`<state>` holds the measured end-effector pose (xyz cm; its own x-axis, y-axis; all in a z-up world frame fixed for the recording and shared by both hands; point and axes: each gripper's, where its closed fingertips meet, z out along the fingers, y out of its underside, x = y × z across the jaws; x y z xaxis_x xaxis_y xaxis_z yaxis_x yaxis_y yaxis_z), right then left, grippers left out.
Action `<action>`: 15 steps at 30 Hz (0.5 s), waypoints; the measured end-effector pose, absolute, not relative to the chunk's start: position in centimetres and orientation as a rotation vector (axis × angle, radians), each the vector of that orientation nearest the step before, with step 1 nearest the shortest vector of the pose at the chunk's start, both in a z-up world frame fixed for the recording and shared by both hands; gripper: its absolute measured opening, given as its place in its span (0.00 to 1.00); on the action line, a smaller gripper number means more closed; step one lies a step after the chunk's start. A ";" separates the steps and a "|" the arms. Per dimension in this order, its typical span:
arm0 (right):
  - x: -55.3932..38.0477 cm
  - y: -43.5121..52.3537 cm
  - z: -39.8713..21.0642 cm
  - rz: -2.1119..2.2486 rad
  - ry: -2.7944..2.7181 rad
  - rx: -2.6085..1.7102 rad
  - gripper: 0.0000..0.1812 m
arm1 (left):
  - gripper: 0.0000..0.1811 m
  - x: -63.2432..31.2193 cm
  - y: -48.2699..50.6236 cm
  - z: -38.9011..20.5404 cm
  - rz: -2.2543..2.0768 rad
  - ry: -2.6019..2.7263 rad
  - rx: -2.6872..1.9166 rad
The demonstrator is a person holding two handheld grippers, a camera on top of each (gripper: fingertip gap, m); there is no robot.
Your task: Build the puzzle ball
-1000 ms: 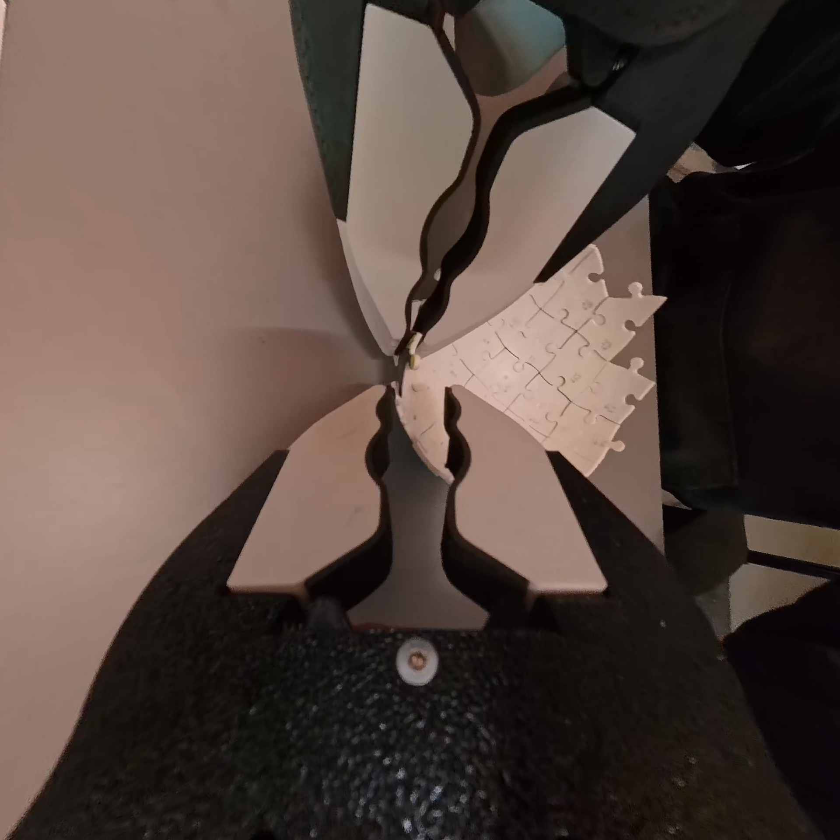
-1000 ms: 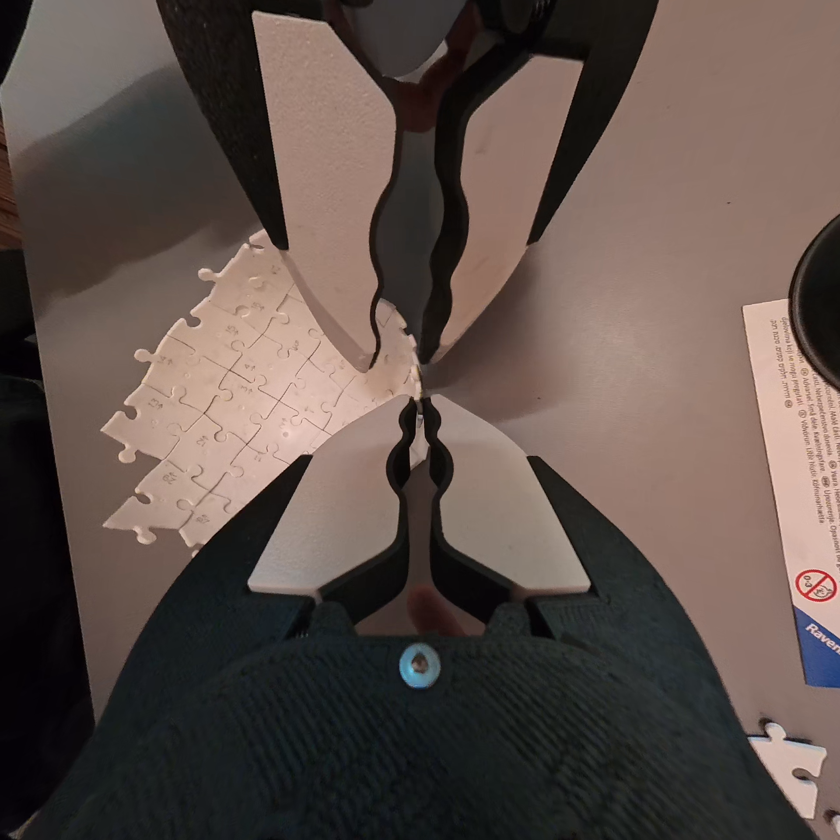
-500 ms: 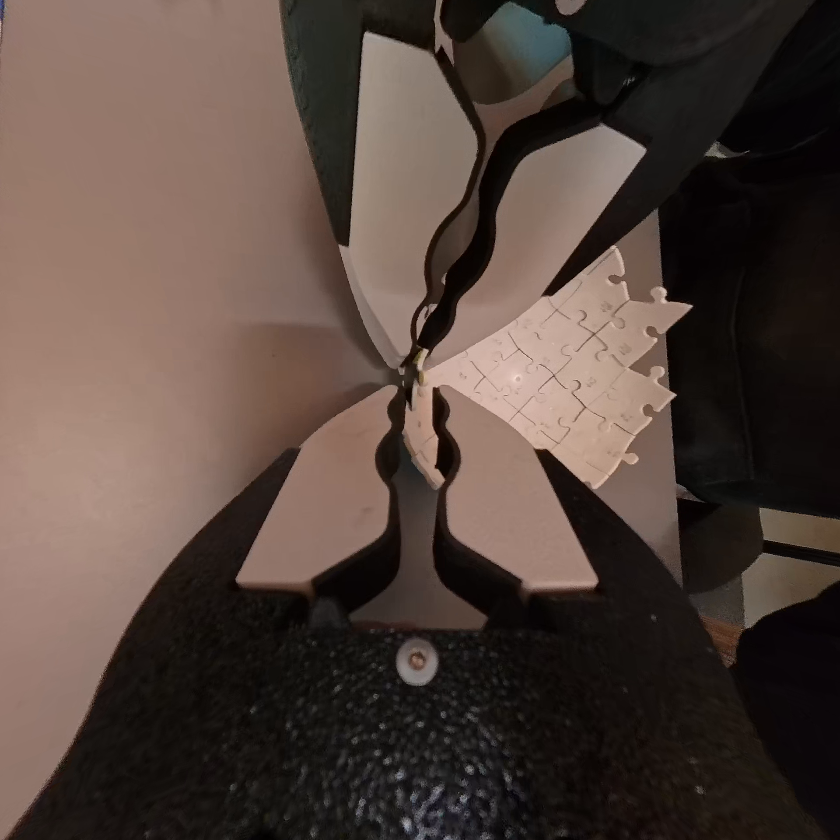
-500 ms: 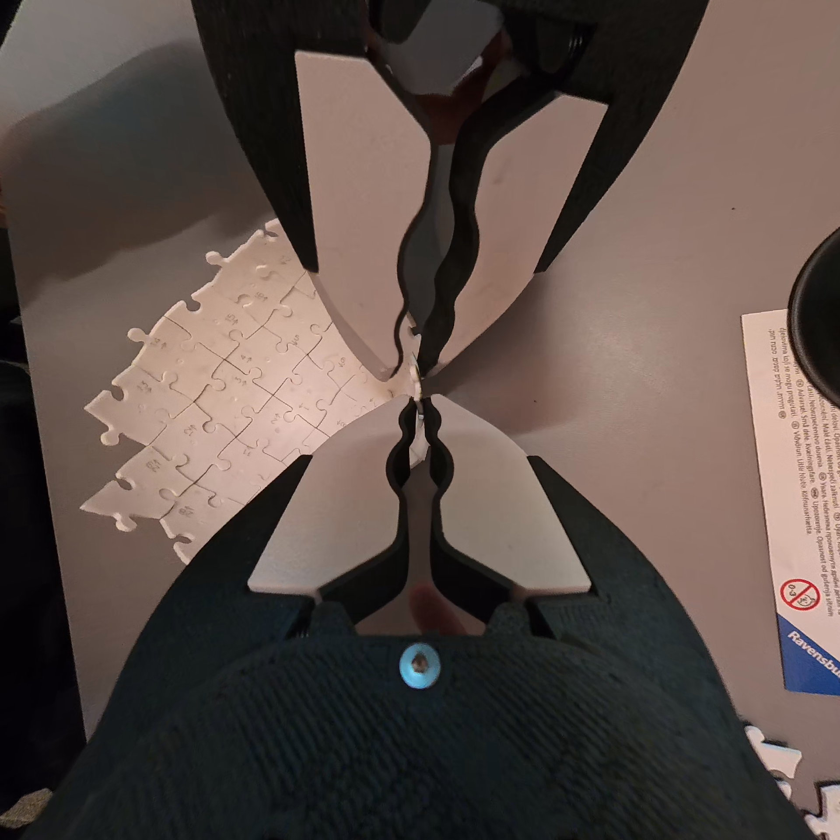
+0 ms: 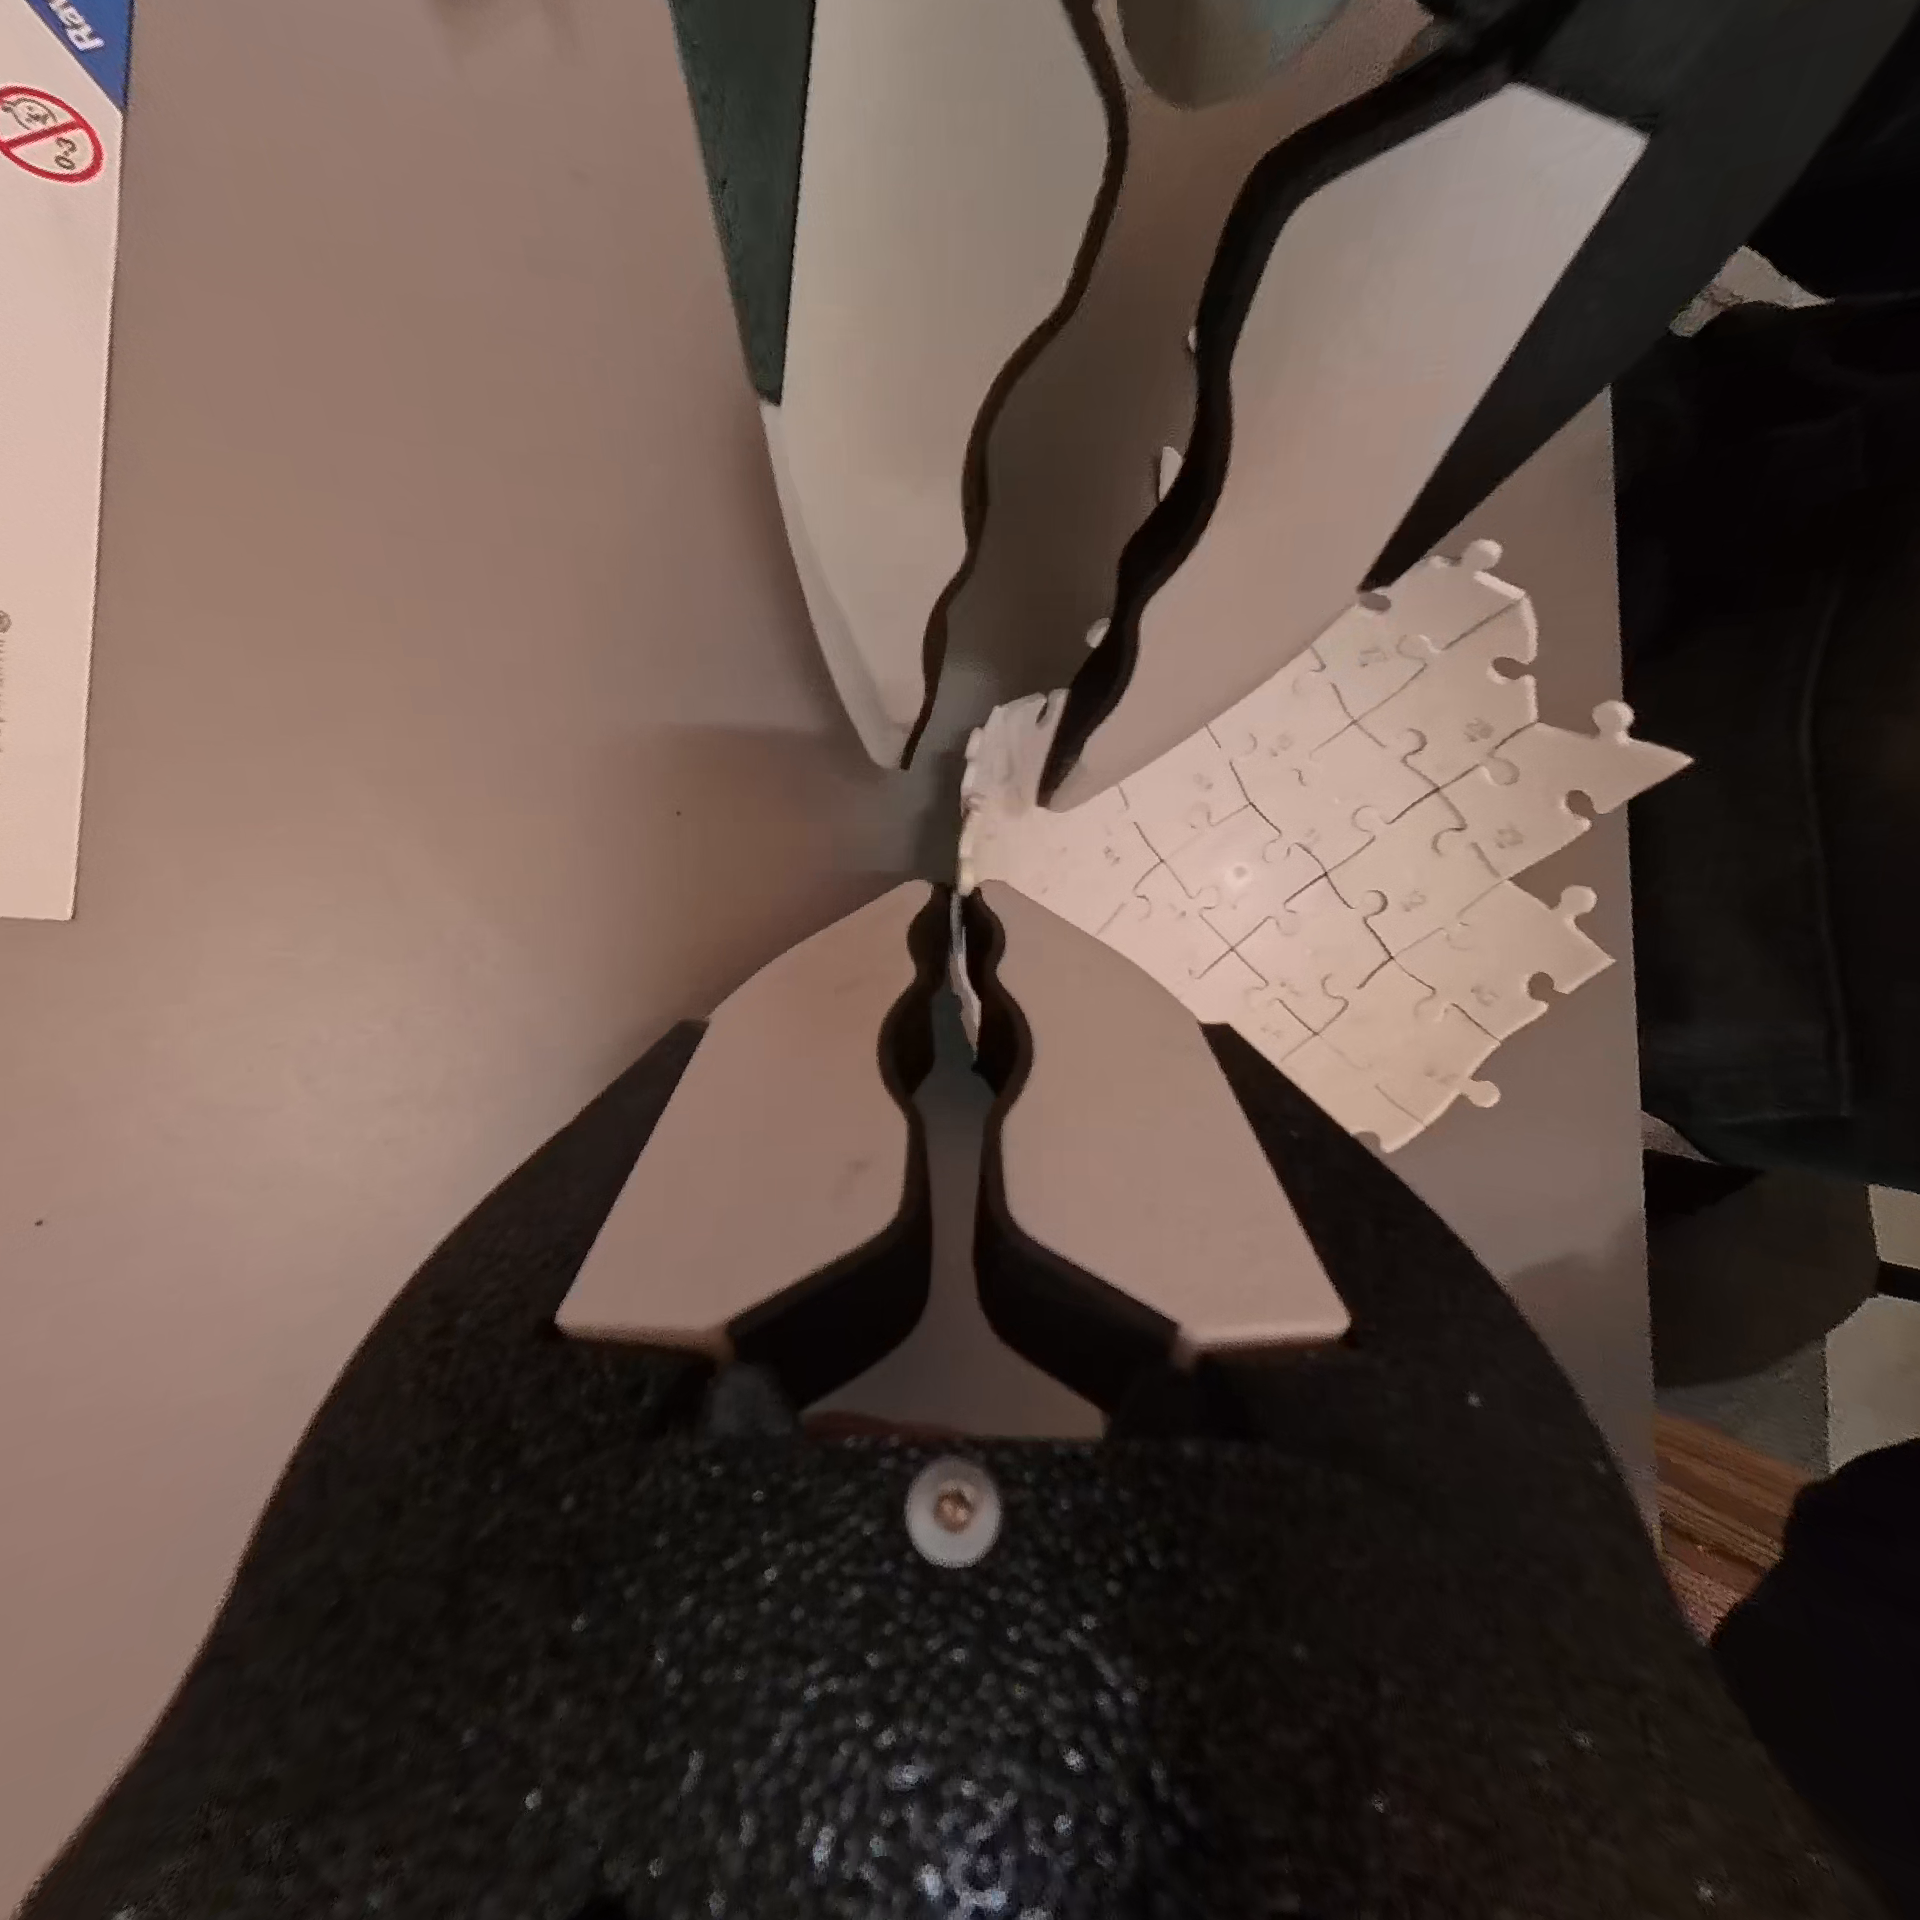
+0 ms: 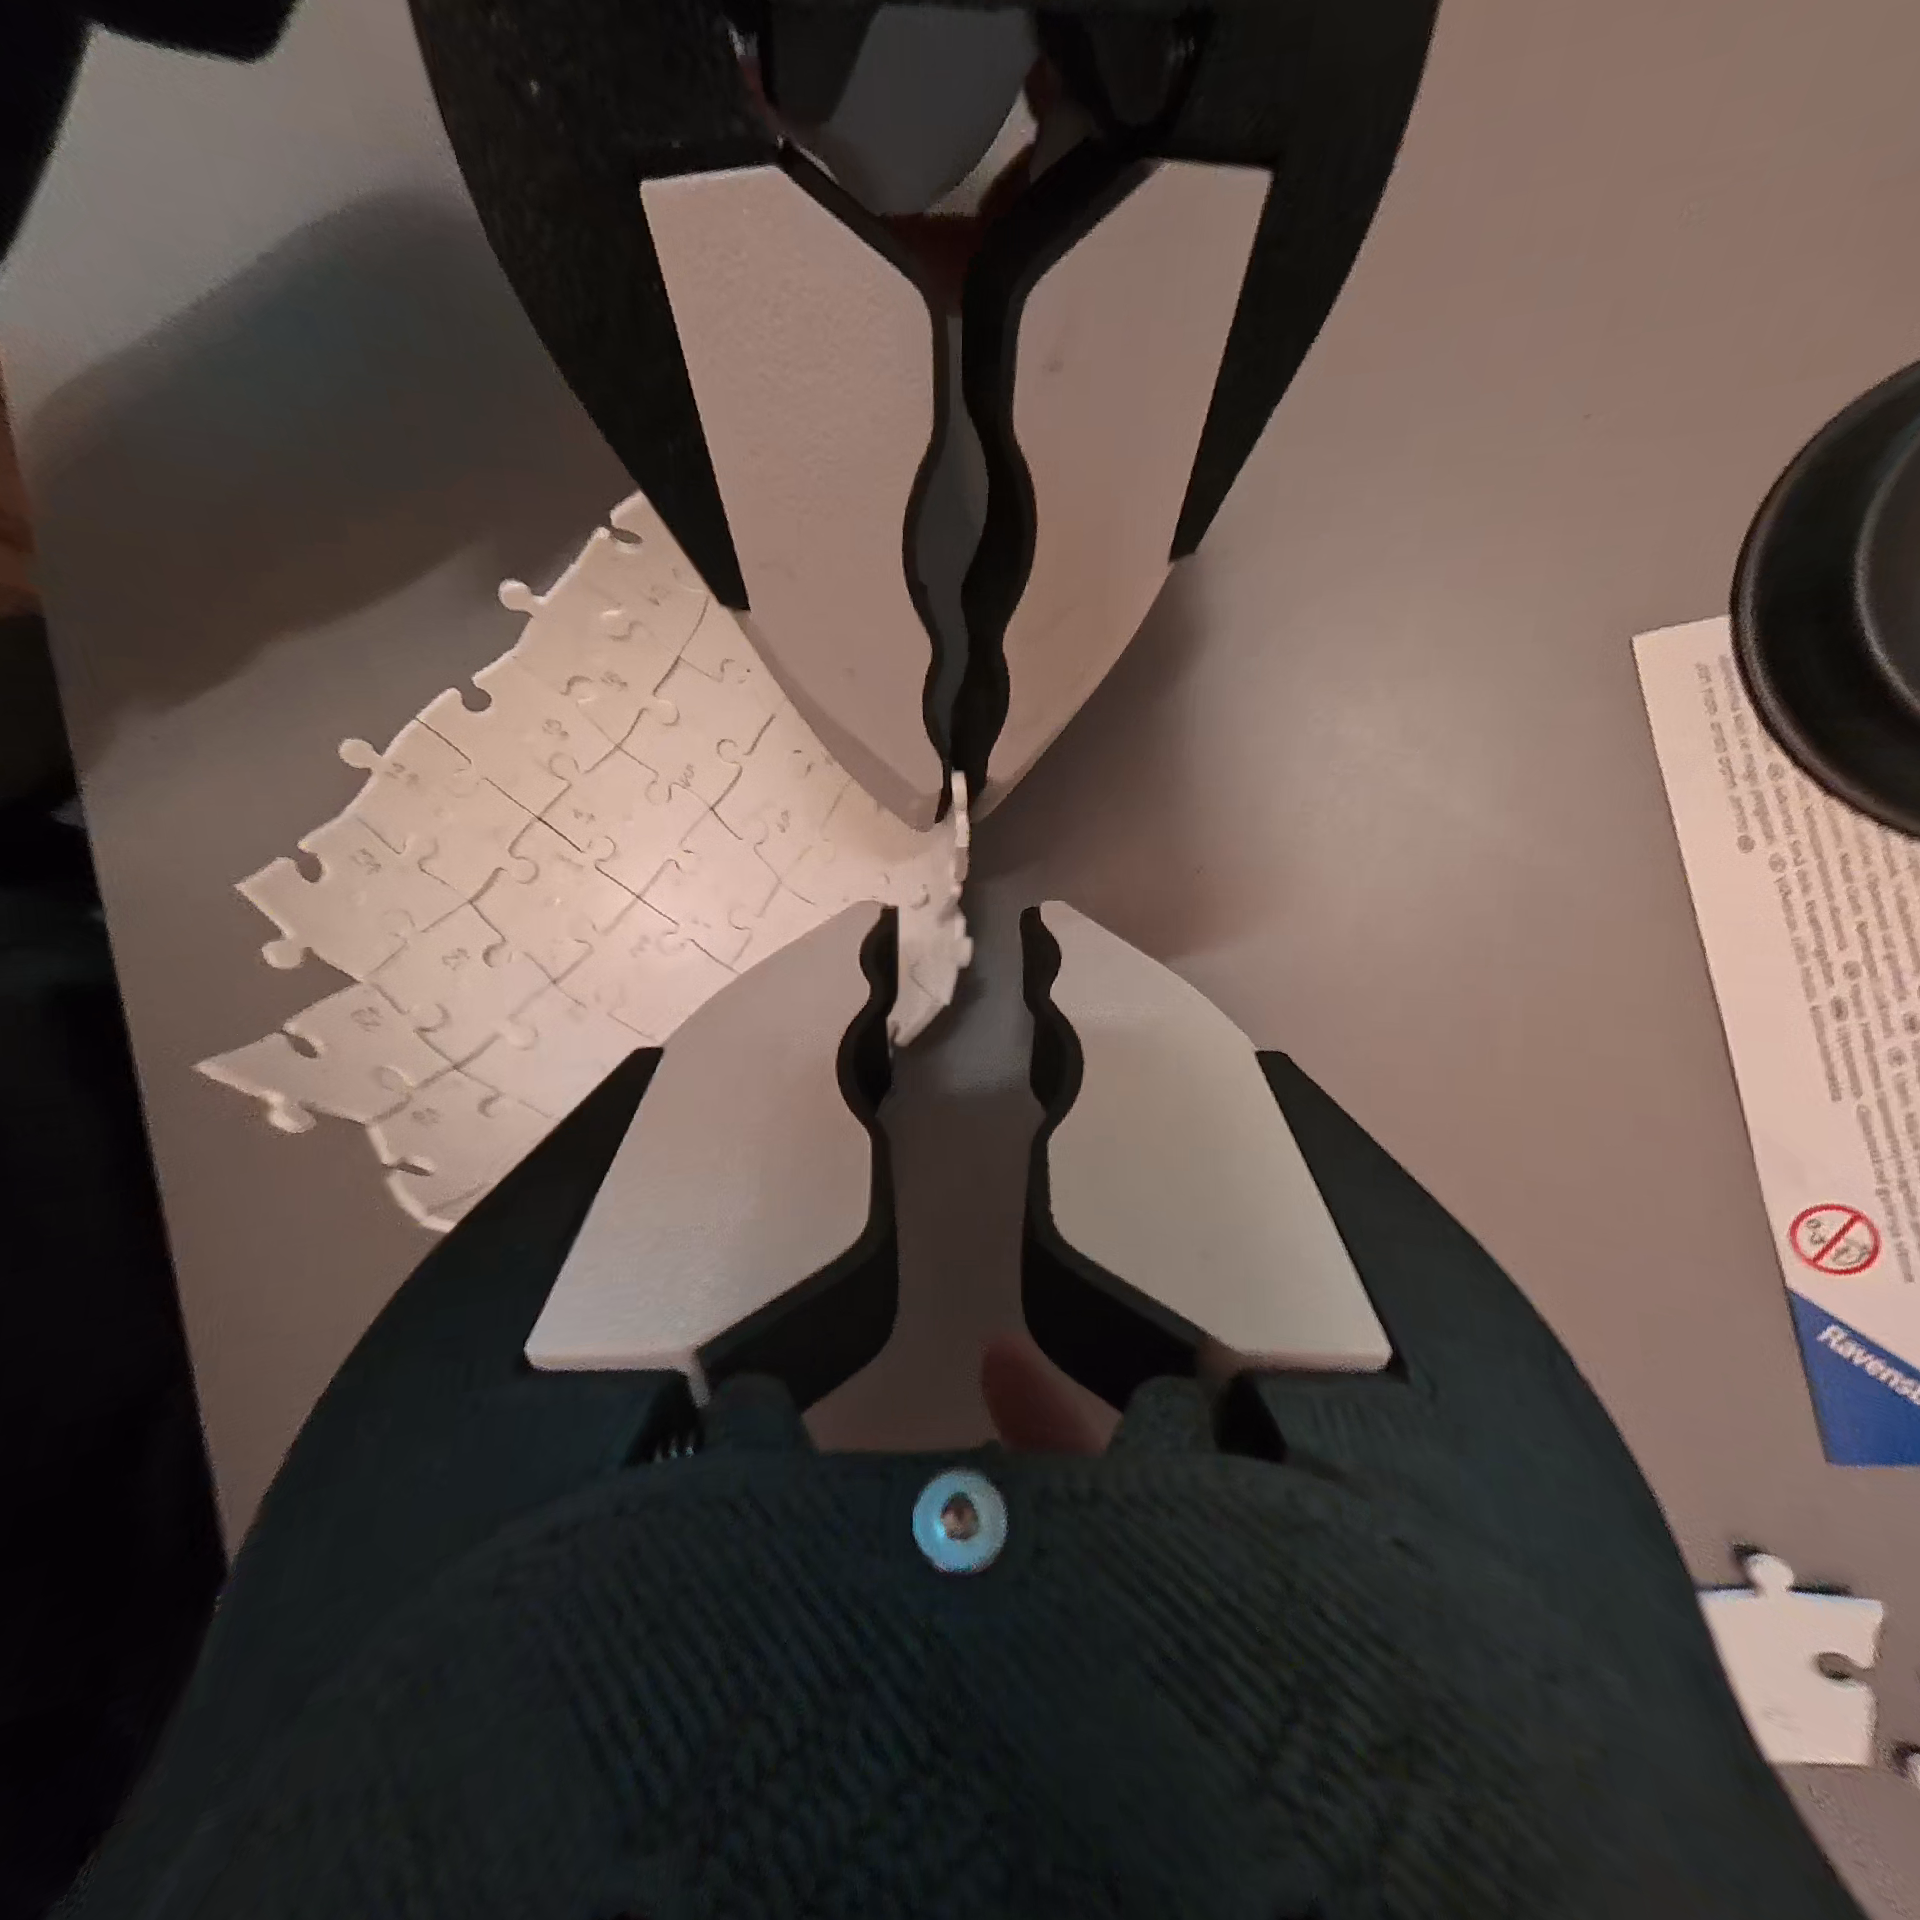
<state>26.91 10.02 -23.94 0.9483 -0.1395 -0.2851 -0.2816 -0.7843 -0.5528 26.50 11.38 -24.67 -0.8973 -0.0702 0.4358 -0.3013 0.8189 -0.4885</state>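
A curved white section of joined puzzle pieces (image 5: 1351, 831) hangs just above the grey table (image 5: 416, 727), fanning out to the right. In the right wrist view the section (image 6: 582, 873) fans out to the left. My left gripper (image 5: 961, 896) is shut on the section's narrow end, edge-on between its fingers. It comes in from the top of the right wrist view (image 6: 961, 805). My right gripper (image 6: 956, 920) is open, its jaws apart on either side of the same narrow end. In the left wrist view it (image 5: 977, 779) faces my left gripper tip to tip.
A printed white and blue leaflet (image 6: 1787, 935) lies on the table to the right and also shows in the left wrist view (image 5: 42, 520). A black round object (image 6: 1849, 644) stands on it. A loose white piece (image 6: 1787, 1662) lies at lower right. The table edge (image 5: 1621, 935) runs beside dark objects. My two grippers' fingertips are within a few centimetres of each other. The loose white piece (image 6: 1787, 1662) is about equally far from each gripper, around 20 centimetres.
My right gripper has opened and let go of the section's narrow end. My left gripper still holds the section, which has swung slightly.
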 end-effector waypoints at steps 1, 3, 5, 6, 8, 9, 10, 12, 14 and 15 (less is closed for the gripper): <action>26.7 9.9 -23.8 0.333 0.324 -2.461 0.13 | 0.01 26.6 11.3 -24.6 0.798 -2.601 0.282; 26.3 9.7 -24.2 0.402 0.374 -2.453 0.15 | 0.01 26.6 11.2 -24.5 0.810 -2.595 0.291; 26.0 9.3 -25.1 0.450 0.420 -2.471 0.16 | 0.01 26.7 11.1 -24.4 0.814 -2.600 0.302; 25.9 9.2 -25.5 0.464 0.423 -2.478 0.16 | 0.01 26.7 11.0 -24.4 0.816 -2.599 0.301; 25.9 9.4 -25.7 0.468 0.408 -2.457 0.14 | 0.01 26.7 10.9 -24.4 0.818 -2.598 0.305; 25.8 9.6 -25.6 0.480 0.409 -2.435 0.13 | 0.01 26.7 10.9 -24.4 0.817 -2.598 0.309; 25.8 9.8 -25.5 0.492 0.410 -2.410 0.13 | 0.01 26.6 10.9 -24.4 0.817 -2.596 0.311; 25.9 10.1 -25.2 0.506 0.412 -2.367 0.13 | 0.01 26.7 10.9 -24.4 0.822 -2.601 0.315; 26.0 10.3 -25.0 0.519 0.418 -2.344 0.11 | 0.01 26.7 11.0 -24.5 0.820 -2.605 0.318; 26.1 10.3 -25.0 0.518 0.418 -2.337 0.09 | 0.01 26.7 11.0 -24.4 0.819 -2.606 0.317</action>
